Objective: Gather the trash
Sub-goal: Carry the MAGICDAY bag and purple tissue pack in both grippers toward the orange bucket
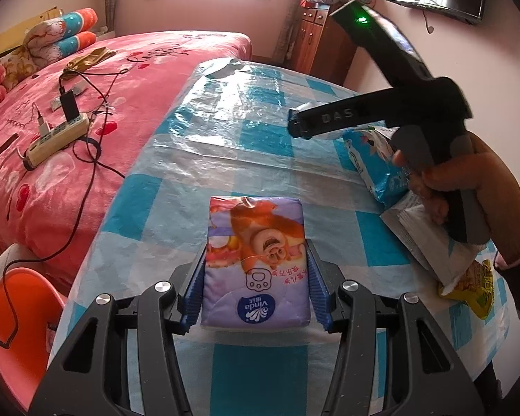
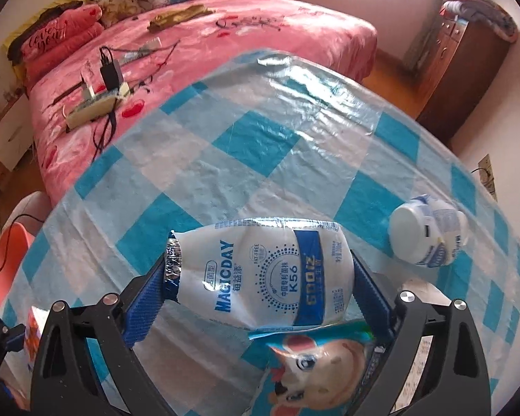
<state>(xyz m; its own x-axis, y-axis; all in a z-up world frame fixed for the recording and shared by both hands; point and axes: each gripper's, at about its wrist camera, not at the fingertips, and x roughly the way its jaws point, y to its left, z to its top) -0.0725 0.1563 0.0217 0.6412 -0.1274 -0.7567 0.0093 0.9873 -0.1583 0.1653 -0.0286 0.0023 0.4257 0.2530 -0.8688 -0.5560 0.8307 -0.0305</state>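
Note:
My left gripper (image 1: pixel 256 286) is shut on a purple Vinda tissue pack (image 1: pixel 256 263) with a cartoon bear, low over the blue checked table (image 1: pixel 176 187). My right gripper (image 2: pixel 260 277) is shut on a white and blue MAGICDAY pouch (image 2: pixel 260 270), held crosswise between the blue pads. A blue cartoon-printed wrapper (image 2: pixel 315 357) lies under the pouch. In the left wrist view the right gripper body (image 1: pixel 426 104) hangs above a blue wrapper (image 1: pixel 374 163), a white packet (image 1: pixel 433 239) and a yellow snack bag (image 1: pixel 475 287).
A small white yogurt bottle (image 2: pixel 426 235) lies on its side at the table's right. A clear plastic sheet (image 1: pixel 246 111) covers the far table. A pink bed (image 1: pixel 52 131) with a power strip (image 1: pixel 55 135) stands left. An orange chair (image 1: pixel 17 312) is at lower left. A wooden cabinet (image 2: pixel 464 69) stands far right.

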